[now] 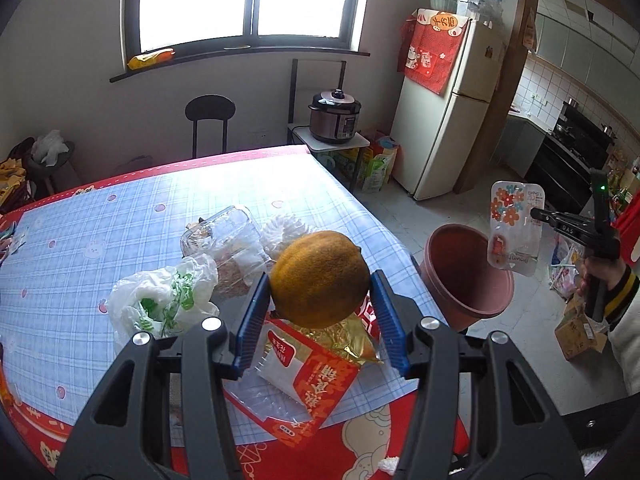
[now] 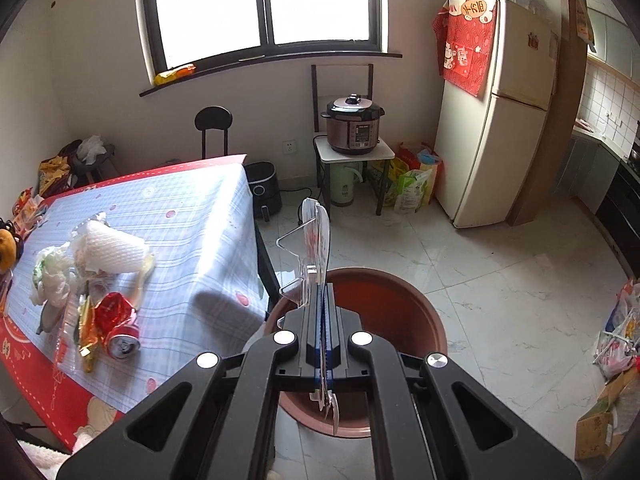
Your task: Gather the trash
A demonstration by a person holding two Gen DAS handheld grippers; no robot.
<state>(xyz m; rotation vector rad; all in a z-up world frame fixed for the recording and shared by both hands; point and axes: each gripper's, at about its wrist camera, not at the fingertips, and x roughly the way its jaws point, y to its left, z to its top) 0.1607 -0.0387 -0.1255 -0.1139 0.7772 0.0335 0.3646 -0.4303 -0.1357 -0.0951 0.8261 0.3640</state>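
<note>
Leftmost on the counter (image 1: 100, 216), with its blue checked cloth, lies a crumpled white plastic bag (image 1: 160, 300) with green print. Just right of it, farther back, a clear plastic container (image 1: 228, 240) rests on its side against a white foam fruit net (image 1: 280, 232). Nearer, a red snack packet (image 1: 308, 384) and a gold foil wrapper (image 1: 356, 340) lie flat near the counter's near edge. From the right wrist view a crushed red can (image 2: 120, 328) lies in the same heap.

Above that heap, the left tool (image 1: 320, 312) is about half open, its blue pads pressed against either side of a brownish-orange fruit (image 1: 320, 278), which it holds clear of the counter.

Right of the counter, on the tiled floor, stands a reddish-brown bin (image 1: 464, 272), its mouth open. Farther right, the right tool (image 2: 322, 320) is fully closed, pinching a flat clear blister pack (image 1: 514, 228) with a flower-printed card. In the right wrist view the pack (image 2: 316, 240) stands edge-on over the near rim of the bin (image 2: 400, 300). A hand (image 1: 596, 280) in a striped cuff grips that tool's handle.
</note>
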